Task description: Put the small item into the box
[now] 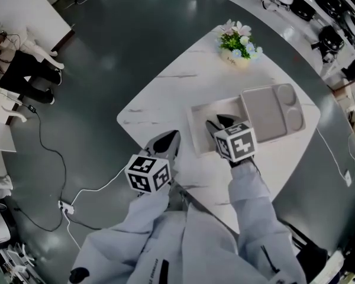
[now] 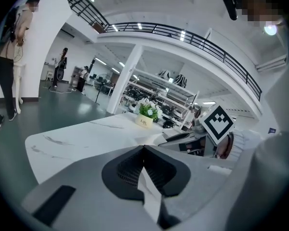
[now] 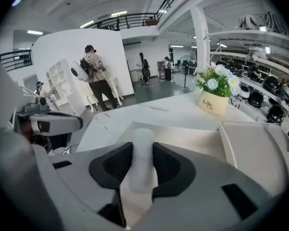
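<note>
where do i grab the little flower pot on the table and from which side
Probably the cream pot itself, below the flowers. It stands upright on the table with short, plain walls, so come in level from the side, with the jaws across the pot's width. From above, the blooms and leaves would get in the way.

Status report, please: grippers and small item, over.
Left gripper shut. Right gripper shut on small item, above box. Nothing in the way.
</note>
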Motion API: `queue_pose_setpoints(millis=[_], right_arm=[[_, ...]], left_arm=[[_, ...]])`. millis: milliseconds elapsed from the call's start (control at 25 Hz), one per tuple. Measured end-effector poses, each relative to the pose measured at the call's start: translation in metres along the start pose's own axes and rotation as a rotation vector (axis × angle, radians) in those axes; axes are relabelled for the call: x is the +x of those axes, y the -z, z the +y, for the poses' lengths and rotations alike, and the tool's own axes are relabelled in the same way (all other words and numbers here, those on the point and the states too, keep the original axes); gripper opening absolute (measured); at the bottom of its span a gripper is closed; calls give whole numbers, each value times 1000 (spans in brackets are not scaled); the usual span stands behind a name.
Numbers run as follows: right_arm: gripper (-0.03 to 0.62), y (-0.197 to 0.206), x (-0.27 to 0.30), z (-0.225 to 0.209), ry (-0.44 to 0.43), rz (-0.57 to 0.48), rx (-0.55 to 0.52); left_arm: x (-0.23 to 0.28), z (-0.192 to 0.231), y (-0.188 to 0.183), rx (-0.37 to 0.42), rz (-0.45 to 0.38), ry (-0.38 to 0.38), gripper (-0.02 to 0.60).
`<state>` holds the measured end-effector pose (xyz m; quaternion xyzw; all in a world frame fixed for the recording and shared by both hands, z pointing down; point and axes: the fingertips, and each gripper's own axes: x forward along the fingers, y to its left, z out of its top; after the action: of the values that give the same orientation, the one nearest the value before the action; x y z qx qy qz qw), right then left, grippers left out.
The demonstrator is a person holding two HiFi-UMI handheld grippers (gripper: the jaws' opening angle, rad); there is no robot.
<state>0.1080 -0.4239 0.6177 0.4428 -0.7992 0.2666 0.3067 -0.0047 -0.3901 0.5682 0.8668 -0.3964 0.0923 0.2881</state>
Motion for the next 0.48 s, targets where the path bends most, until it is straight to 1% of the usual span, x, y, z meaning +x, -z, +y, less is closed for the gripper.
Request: queue_pose_setpoints(millis=[160,480], right_arm=[[117,9,15,-5,13,106,-27],[118,26,36,-8,6,244,-29]], left_arm=[[5,5,7,-21,14,-2,-3],[7,10,14,-40,30,-9,-3]])
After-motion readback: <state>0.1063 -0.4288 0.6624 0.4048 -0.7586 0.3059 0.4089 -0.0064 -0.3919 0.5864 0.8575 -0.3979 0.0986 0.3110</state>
